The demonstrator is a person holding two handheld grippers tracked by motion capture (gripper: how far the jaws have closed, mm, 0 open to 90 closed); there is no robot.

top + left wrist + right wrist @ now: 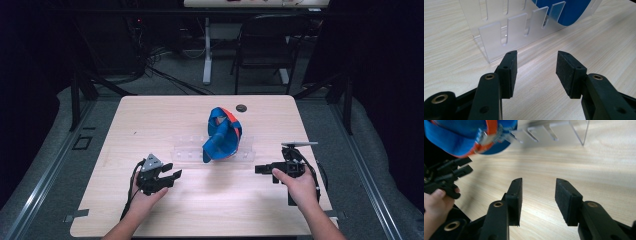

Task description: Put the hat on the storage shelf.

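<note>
A blue cap with an orange strap rests on a clear slotted rack in the middle of the wooden table. My left gripper stands open, low over the table in front of the rack's left end, nothing between its pads. In the left gripper view, the left gripper faces the rack and the cap's blue edge. My right gripper is open and empty by the rack's right end, pointing left. The right gripper view shows the right gripper below the cap and rack.
A small dark round disc lies on the table behind the cap. Beyond the far edge stand a black chair, a white desk leg and floor cables. Bare wood lies between the two grippers.
</note>
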